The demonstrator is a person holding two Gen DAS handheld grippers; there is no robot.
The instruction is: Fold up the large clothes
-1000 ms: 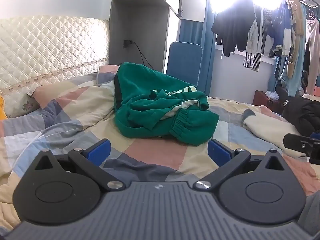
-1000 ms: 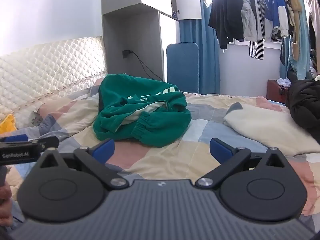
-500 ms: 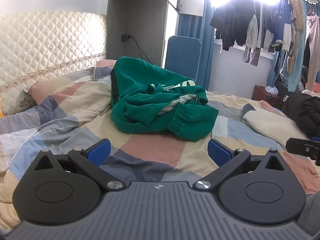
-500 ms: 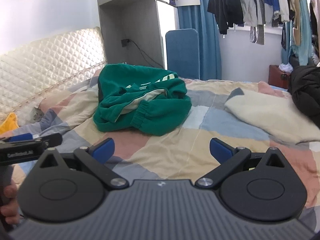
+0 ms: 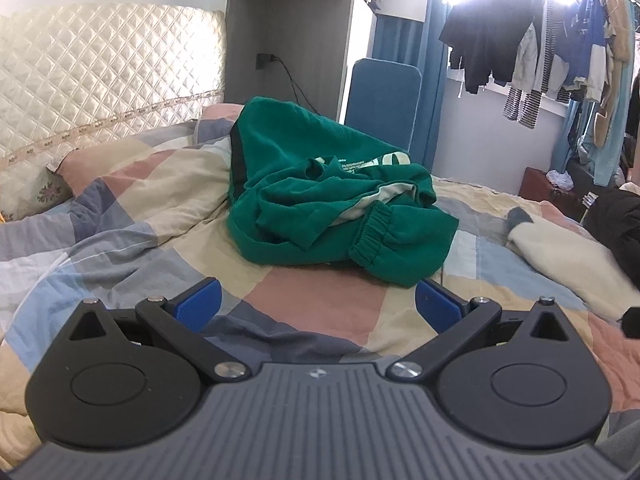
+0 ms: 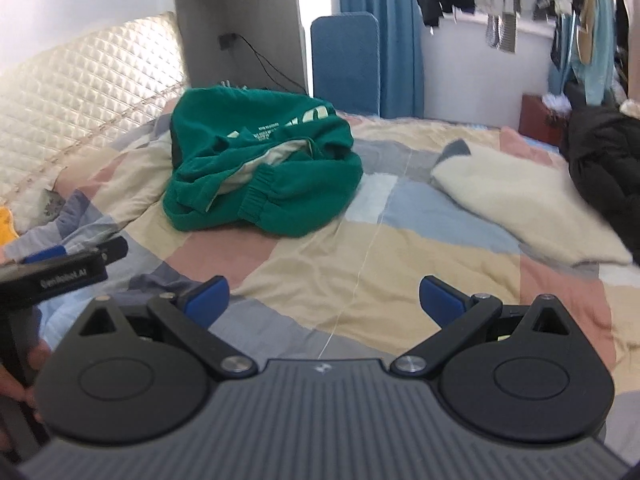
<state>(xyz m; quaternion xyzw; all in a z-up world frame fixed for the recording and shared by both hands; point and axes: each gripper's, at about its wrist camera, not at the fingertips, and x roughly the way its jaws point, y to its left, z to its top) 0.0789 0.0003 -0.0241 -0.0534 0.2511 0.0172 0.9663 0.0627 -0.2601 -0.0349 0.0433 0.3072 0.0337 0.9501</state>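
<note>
A crumpled green sweatshirt (image 5: 320, 204) with white lettering lies bunched in the middle of the bed, a ribbed cuff facing me; it also shows in the right wrist view (image 6: 260, 172). My left gripper (image 5: 318, 306) is open and empty, just short of the sweatshirt's near edge, above the patchwork quilt (image 5: 132, 216). My right gripper (image 6: 324, 300) is open and empty, farther back and to the right of the sweatshirt. The left gripper's body (image 6: 60, 272) shows at the left edge of the right wrist view.
A cream fleece garment (image 6: 520, 204) and a black jacket (image 6: 604, 164) lie on the bed's right side. A quilted headboard (image 5: 100, 76) is at the left. A blue chair back (image 5: 384, 100), a grey cabinet and a rack of hanging clothes (image 5: 540, 44) stand behind the bed.
Both grippers have moved forward toward the green sweatshirt, which now looks larger and nearer. Both stay open and empty. The sweatshirt has not moved.
</note>
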